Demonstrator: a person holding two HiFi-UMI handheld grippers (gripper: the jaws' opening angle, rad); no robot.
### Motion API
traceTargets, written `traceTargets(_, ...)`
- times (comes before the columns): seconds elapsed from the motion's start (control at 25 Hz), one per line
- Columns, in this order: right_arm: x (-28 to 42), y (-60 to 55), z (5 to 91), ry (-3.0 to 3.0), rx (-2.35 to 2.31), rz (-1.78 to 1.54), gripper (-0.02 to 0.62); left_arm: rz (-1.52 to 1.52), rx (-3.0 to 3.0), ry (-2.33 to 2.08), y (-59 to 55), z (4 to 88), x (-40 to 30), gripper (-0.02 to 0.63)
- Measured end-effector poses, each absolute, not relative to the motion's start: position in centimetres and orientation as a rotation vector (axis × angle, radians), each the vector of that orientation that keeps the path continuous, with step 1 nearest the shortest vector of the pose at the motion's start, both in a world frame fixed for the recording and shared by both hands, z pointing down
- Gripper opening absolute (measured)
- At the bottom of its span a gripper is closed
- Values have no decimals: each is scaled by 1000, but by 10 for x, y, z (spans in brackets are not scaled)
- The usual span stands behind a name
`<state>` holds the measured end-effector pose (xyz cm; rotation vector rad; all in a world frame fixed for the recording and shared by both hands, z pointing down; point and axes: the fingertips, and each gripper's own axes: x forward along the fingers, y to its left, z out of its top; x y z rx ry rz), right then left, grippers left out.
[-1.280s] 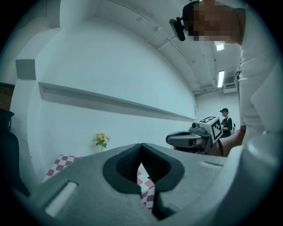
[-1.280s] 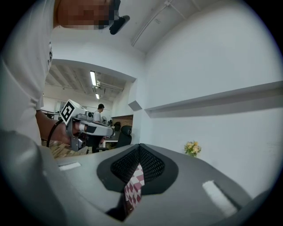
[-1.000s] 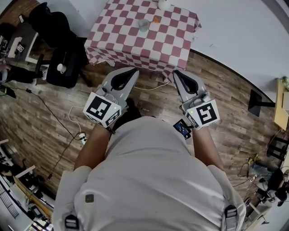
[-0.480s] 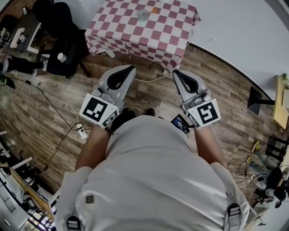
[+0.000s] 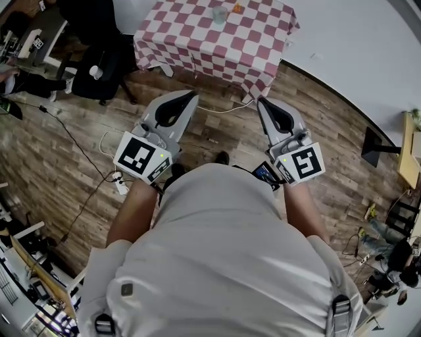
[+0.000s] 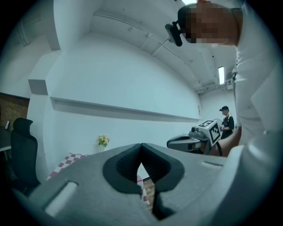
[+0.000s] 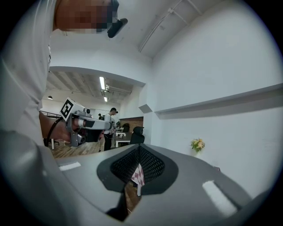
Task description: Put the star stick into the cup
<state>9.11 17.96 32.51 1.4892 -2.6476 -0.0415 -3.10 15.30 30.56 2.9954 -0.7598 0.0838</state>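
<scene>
A pale, see-through cup stands on the red-and-white checked table at the top of the head view. Beside it lies a small orange thing, too small to make out. Both grippers hang over the wooden floor, short of the table. My left gripper is shut with nothing in it, and its jaws meet in the left gripper view. My right gripper is shut and empty too.
A black office chair and desks stand left of the table. Cables and a power strip lie on the floor at the left. A flower vase sits at the table's far side by the white wall. A person stands far off.
The table with the cup has slid toward the top edge of the head view. Both grippers stay shut and held in front of the body much as before.
</scene>
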Motion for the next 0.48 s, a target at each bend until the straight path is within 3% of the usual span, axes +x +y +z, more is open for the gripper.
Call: traceTargets(0.48,48,175,318,-2655,1478,-73,9,75,2999,-767,155,297,-72,2)
